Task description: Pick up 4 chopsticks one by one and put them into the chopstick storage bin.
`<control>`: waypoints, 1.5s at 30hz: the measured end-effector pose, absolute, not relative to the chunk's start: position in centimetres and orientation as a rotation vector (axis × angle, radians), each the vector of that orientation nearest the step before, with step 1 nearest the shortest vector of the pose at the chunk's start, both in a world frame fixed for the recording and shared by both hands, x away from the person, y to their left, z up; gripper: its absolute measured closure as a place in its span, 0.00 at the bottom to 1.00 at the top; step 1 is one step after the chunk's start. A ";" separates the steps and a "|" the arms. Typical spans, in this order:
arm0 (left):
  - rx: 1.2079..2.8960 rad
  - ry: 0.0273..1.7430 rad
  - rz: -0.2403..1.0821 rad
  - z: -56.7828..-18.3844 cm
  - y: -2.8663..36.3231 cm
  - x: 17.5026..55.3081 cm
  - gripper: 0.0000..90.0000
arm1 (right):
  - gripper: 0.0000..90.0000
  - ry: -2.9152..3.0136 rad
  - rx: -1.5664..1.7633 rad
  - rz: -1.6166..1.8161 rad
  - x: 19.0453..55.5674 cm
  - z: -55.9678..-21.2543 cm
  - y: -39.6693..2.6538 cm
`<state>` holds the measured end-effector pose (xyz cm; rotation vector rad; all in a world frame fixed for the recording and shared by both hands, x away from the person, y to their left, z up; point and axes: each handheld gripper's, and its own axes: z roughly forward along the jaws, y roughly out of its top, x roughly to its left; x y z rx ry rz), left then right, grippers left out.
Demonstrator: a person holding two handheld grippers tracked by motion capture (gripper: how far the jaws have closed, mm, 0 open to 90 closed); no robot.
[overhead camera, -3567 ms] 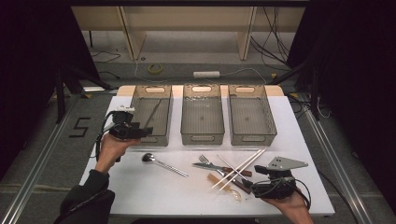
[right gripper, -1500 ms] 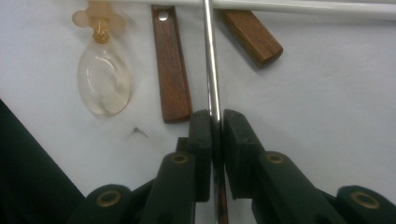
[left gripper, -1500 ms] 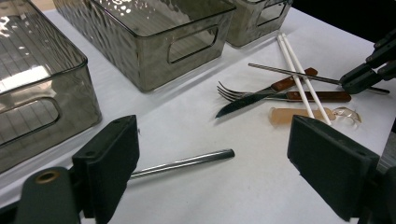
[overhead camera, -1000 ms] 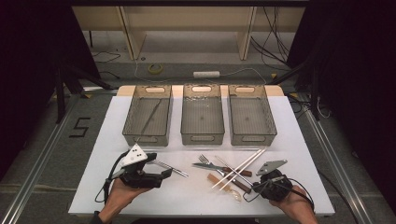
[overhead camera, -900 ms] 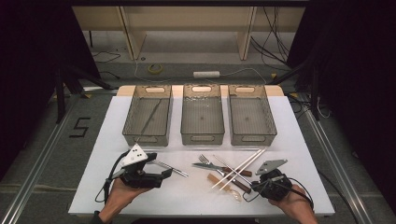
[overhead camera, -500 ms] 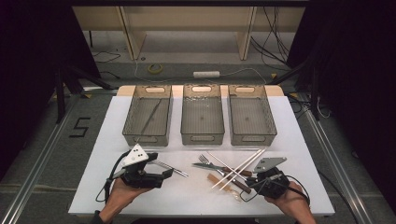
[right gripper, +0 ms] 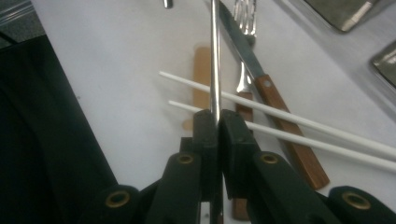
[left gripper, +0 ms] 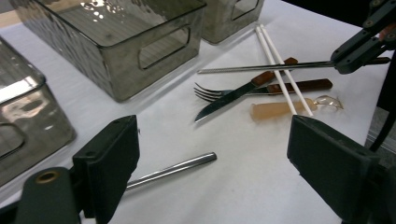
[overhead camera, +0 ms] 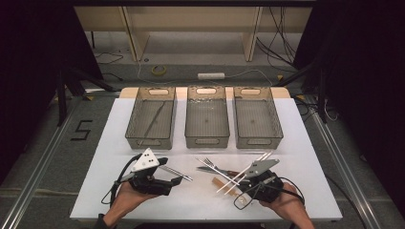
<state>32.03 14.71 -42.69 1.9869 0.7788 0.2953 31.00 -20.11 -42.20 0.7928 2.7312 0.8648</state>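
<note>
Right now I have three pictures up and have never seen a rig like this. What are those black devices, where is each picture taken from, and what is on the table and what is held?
A person holds a hand-held two-jaw gripper in each hand. The high view looks down on the white table; each gripper view looks along one gripper's own black jaws. The right gripper is shut on a thin metal rod, lifted over the pile. The left gripper is open, a metal straw lying between its jaws. On the table lie a fork, a wooden-handled knife, two white chopsticks and a clear plastic spoon. Behind stand three clear bins; the left one already holds a thin rod.
</note>
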 end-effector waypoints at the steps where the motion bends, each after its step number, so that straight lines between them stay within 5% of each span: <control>1: 1.996 0.769 0.300 -42.7 14.6 32.0 0.18 | 0.95 2.736 0.781 0.861 31.0 -42.2 -19.8; 21: 2.284 0.547 0.280 -43.6 11.2 30.5 0.22 | 0.95 2.889 0.494 0.835 29.4 -42.2 -14.8; 45: 2.520 0.323 0.224 -44.8 9.7 29.1 0.62 | 0.95 2.969 0.337 0.824 28.6 -42.2 -12.7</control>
